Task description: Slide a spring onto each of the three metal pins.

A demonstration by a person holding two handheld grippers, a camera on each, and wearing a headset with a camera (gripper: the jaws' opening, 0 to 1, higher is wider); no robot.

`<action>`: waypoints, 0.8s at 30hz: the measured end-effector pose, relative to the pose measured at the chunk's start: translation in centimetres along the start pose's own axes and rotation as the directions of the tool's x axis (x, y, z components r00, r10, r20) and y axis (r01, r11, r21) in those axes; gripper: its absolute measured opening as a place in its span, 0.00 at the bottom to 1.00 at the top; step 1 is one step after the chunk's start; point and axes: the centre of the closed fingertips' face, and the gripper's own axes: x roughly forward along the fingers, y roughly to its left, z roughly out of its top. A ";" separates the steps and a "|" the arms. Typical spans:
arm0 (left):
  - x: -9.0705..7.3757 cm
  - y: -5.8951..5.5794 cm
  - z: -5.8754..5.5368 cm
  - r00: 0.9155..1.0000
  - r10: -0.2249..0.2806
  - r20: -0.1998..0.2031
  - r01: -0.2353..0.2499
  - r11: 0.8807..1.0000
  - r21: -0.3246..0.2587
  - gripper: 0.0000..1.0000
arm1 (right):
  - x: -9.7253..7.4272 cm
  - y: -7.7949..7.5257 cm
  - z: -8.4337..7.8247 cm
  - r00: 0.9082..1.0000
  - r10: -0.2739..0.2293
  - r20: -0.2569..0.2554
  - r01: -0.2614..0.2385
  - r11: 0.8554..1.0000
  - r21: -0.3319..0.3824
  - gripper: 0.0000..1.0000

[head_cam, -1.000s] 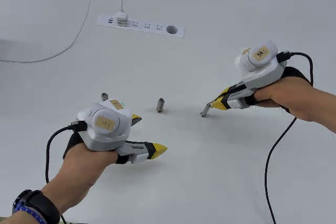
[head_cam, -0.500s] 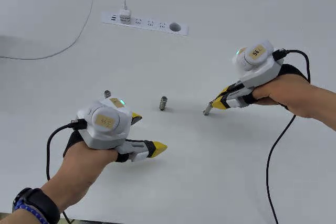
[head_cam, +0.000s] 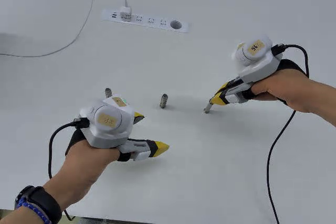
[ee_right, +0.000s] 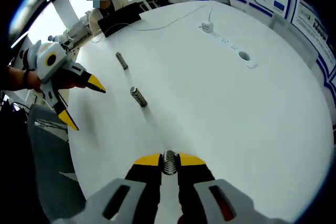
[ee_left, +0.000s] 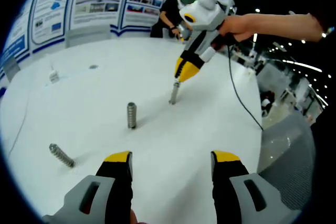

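Note:
My right gripper [head_cam: 213,100] is shut on a small grey spring [head_cam: 208,108], whose lower end touches the white table; the coil sits between the yellow tips [ee_right: 169,162]. In the left gripper view that gripper [ee_left: 185,73] comes down from above with the spring [ee_left: 174,93] under it. A second spring [head_cam: 164,100] stands upright on a pin mid-table [ee_left: 131,115] [ee_right: 138,96]. A third spring [head_cam: 108,92] stands further left [ee_left: 61,155] [ee_right: 122,60]. My left gripper [head_cam: 149,132] hovers open near the front, nothing between its jaws [ee_left: 172,158] [ee_right: 68,85].
A white power strip [head_cam: 144,20] with a plug and a grey cable [head_cam: 79,30] lies at the back of the table [ee_right: 226,40]. A black cable [head_cam: 278,145] hangs from the right gripper. A person sits beyond the table's far side.
The view has shifted slightly. The right gripper keeps the spring at the same spot on the table, tilted a bit more upright. The left gripper stays open in place.

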 end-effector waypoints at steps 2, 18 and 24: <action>0.0 0.0 -0.1 1.000 -0.001 -0.002 0.001 1.000 0.001 0.62 | 0.0 0.0 0.0 1.000 0.001 -0.001 -0.001 1.000 -0.004 0.13; -0.3 0.3 -0.4 1.000 0.006 -0.005 -0.006 1.000 -0.007 0.61 | 1.2 0.5 0.1 1.000 0.000 -0.021 -0.001 0.999 -0.050 0.13; -0.4 0.4 -0.5 1.000 0.008 -0.006 -0.008 1.000 -0.010 0.61 | 1.7 0.4 0.1 1.000 0.000 -0.022 -0.002 0.999 -0.054 0.13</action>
